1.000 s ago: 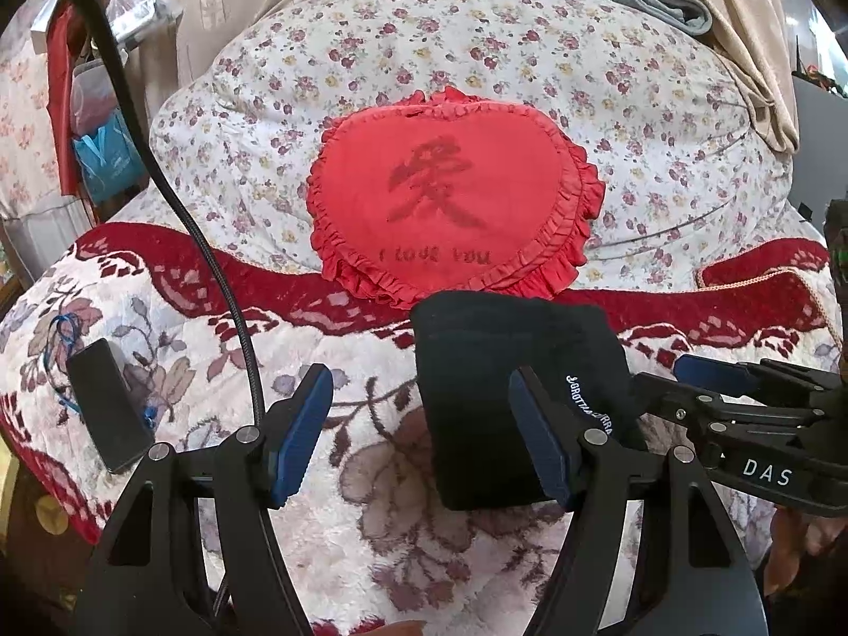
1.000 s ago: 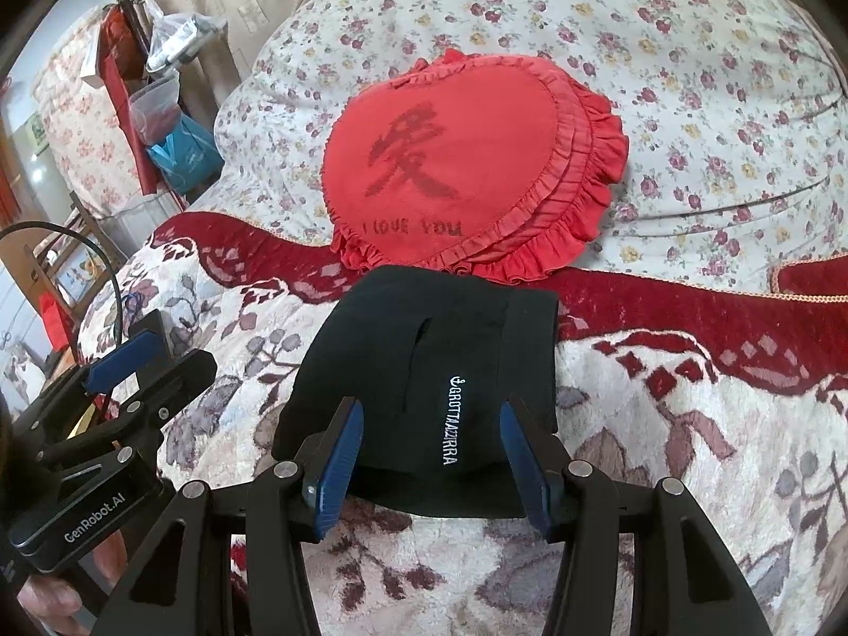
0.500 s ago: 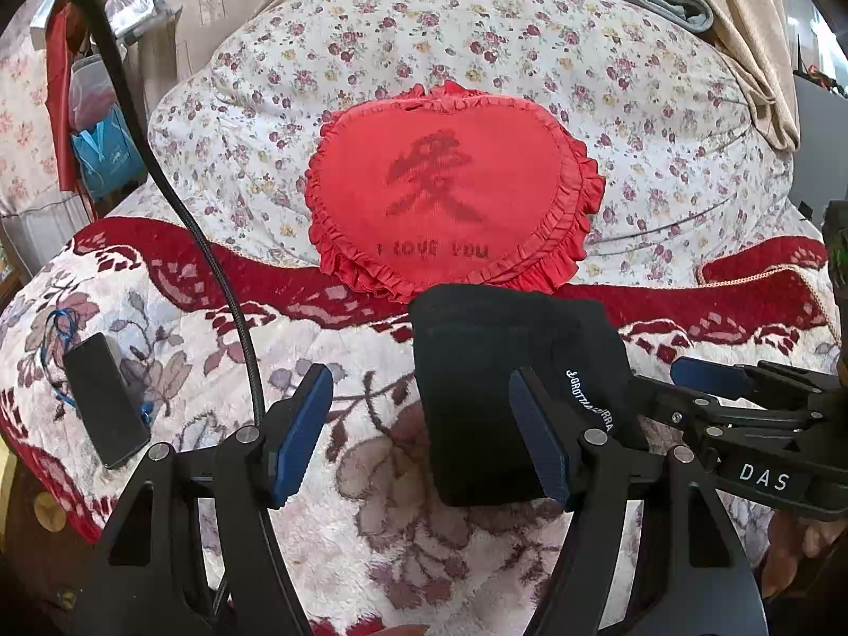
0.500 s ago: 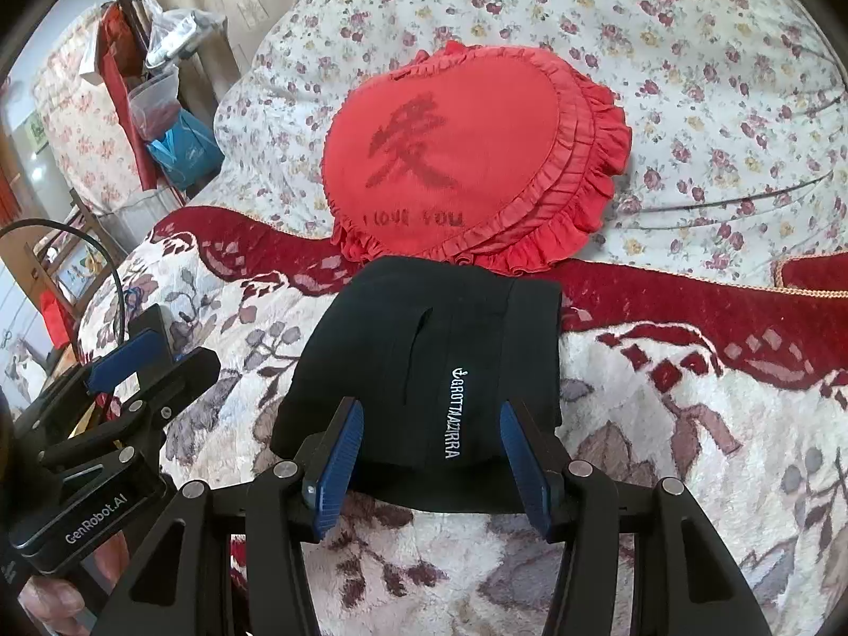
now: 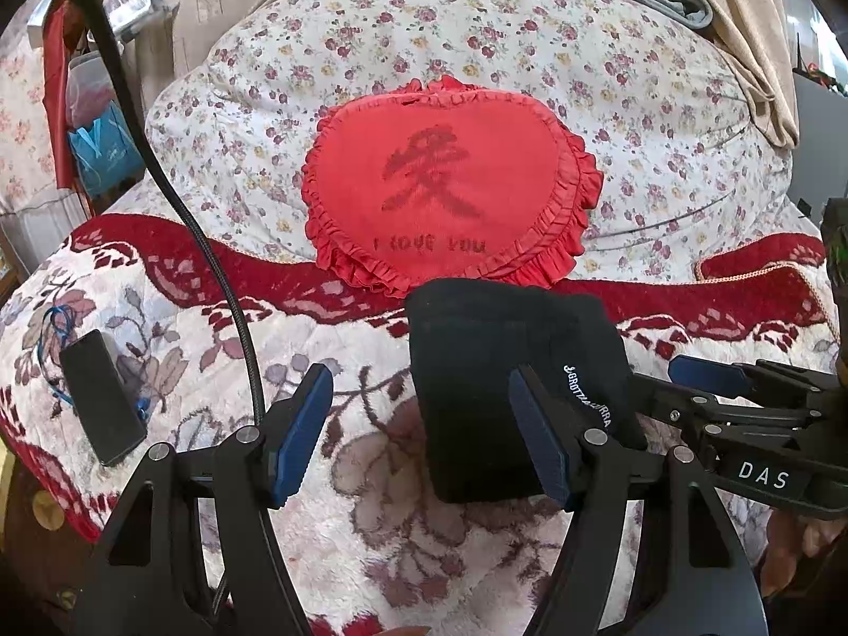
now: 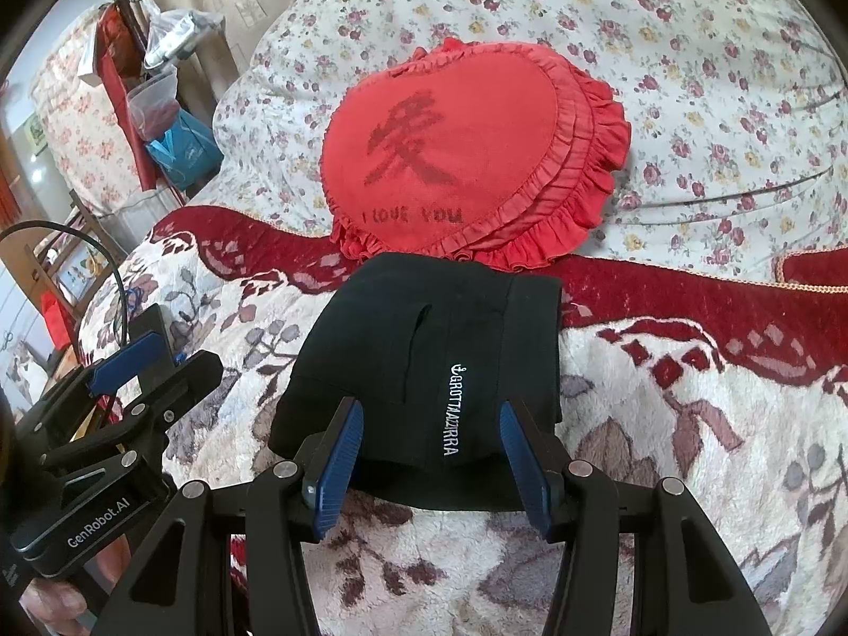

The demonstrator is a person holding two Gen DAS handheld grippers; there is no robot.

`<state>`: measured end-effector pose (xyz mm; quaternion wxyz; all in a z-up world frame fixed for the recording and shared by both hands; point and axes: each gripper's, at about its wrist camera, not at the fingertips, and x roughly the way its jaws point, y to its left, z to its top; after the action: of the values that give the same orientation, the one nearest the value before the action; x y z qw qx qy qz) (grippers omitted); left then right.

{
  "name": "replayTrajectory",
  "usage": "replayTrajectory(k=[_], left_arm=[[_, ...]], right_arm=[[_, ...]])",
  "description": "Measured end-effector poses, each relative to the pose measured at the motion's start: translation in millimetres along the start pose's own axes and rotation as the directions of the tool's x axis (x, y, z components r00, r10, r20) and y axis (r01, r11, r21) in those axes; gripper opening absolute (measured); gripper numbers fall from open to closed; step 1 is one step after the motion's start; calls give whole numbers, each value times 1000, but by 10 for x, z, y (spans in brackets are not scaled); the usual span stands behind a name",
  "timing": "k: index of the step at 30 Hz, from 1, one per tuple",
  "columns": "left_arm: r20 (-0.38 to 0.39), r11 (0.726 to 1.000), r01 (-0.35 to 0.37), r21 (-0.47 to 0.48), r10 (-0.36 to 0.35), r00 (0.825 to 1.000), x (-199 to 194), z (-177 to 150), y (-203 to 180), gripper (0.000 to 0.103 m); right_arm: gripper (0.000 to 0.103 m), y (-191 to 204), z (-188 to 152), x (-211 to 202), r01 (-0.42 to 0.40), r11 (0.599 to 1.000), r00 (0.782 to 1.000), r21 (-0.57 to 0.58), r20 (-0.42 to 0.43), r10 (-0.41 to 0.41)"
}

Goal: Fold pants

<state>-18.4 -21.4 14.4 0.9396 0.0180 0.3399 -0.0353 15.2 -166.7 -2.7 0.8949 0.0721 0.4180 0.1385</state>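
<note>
The black pants (image 5: 493, 371) lie folded into a compact rectangle on the floral plush blanket (image 5: 371, 477), with white lettering along one edge; they also show in the right wrist view (image 6: 424, 371). My left gripper (image 5: 418, 434) is open and empty, hovering just left of the bundle, its right finger at the bundle's near corner. My right gripper (image 6: 429, 461) is open and empty, its blue pads straddling the near edge of the pants without closing on them. The right gripper also shows in the left wrist view (image 5: 742, 403), and the left gripper in the right wrist view (image 6: 122, 381).
A red heart-shaped cushion (image 5: 450, 191) rests just behind the pants against a flowered quilt mound (image 5: 662, 106). A black phone (image 5: 100, 397) lies on the blanket at the left. A black cable (image 5: 201, 233) hangs across the left. Bags (image 6: 169, 143) stand beside the bed.
Both grippers have drawn back slightly from the folded pants, which look a little farther away. The pants have not moved and both grippers stay open.
</note>
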Motion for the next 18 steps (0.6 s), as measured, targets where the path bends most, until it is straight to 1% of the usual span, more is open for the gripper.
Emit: replayTrajectory(k=[18], left_arm=[[-3,1000,3,0,-3,1000,22,-8,-2,69]], right_arm=[[52,25,-33,37,0,1000,1000,2,-16,0]])
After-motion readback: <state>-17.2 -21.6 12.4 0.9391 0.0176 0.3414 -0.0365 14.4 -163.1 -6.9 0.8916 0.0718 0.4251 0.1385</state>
